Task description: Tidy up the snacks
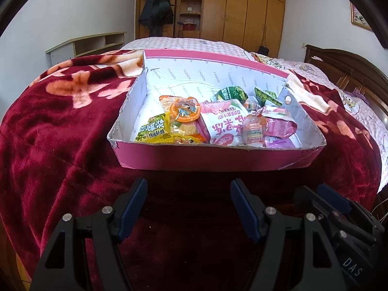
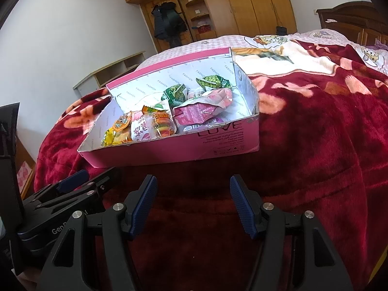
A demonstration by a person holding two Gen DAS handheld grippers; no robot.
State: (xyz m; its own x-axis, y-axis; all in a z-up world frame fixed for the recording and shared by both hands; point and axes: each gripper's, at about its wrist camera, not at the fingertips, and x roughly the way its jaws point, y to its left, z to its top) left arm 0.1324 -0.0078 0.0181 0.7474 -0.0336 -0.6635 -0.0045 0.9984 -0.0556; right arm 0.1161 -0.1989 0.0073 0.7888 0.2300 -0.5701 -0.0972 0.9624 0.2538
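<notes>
A bedroom in a private home. A bed (image 1: 184, 42) fills the room, spread with a pink checked sheet and a deep red floral blanket (image 1: 48, 131), its dark wooden headboard (image 2: 351, 17) at one side. Tall wooden wardrobes (image 1: 242, 9) line the far wall, with open shelves and a dark coat (image 1: 156, 9) hanging on a door. A low shelf unit (image 1: 89, 44) stands against the white wall, where a framed picture (image 1: 360, 17) also hangs.

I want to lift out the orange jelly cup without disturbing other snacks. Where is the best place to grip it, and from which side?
Probably grip the orange jelly cup across its rim, coming from above. It lies tilted on top of the yellow packet, so its edges are free, while the box walls block a low approach.
</notes>
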